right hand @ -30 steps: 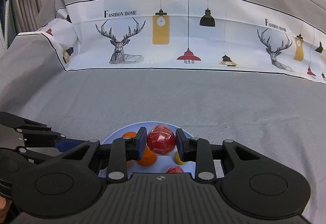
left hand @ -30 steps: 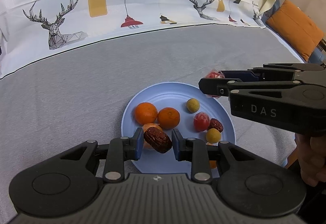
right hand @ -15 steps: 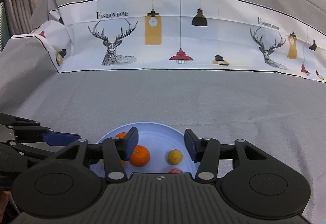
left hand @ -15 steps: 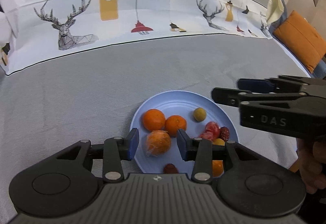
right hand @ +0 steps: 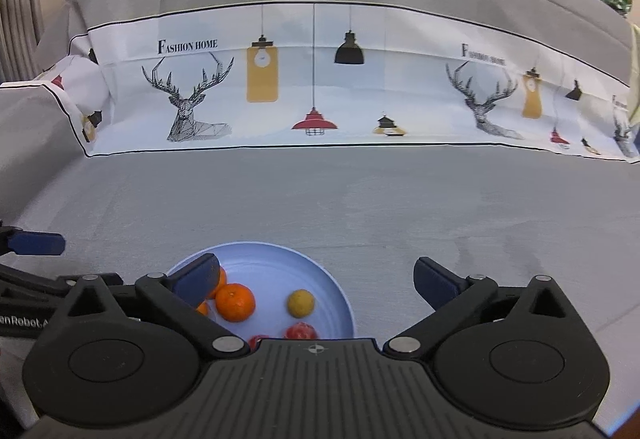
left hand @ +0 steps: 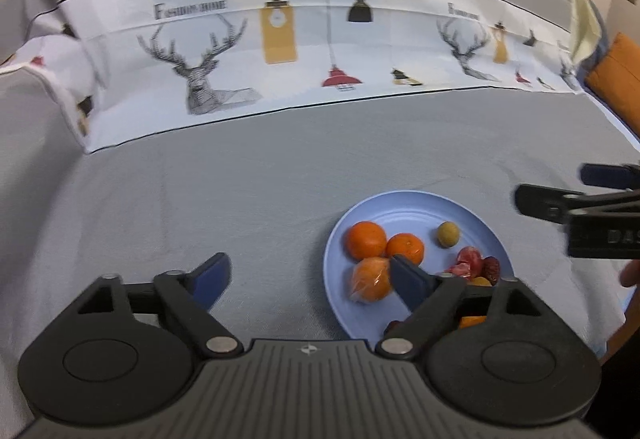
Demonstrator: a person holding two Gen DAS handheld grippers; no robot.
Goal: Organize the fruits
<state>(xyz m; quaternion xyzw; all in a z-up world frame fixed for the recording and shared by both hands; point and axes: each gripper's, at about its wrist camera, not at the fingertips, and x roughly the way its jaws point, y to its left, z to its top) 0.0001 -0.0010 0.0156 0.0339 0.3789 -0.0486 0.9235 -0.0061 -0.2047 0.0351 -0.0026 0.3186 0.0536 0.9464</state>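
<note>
Orange fruits [left hand: 366, 239], small and light, are sitting on the blue plate [left hand: 416, 201]; being round, they are likely rolling easily, so grip across the middle. Beside the plate, left gripper [left hand: 308, 275] and right gripper [right hand: 316, 279] are hovering wide open, empty.

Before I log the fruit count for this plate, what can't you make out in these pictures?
- Left wrist view: the near right part of the blue plate is covered by the left hand-held gripper; fruit there shows only as slivers.
- Right wrist view: the right hand-held gripper body hides the plate's near edge, cutting off a red fruit.
- Left wrist view: motion blur smears the cloth lettering.
</note>
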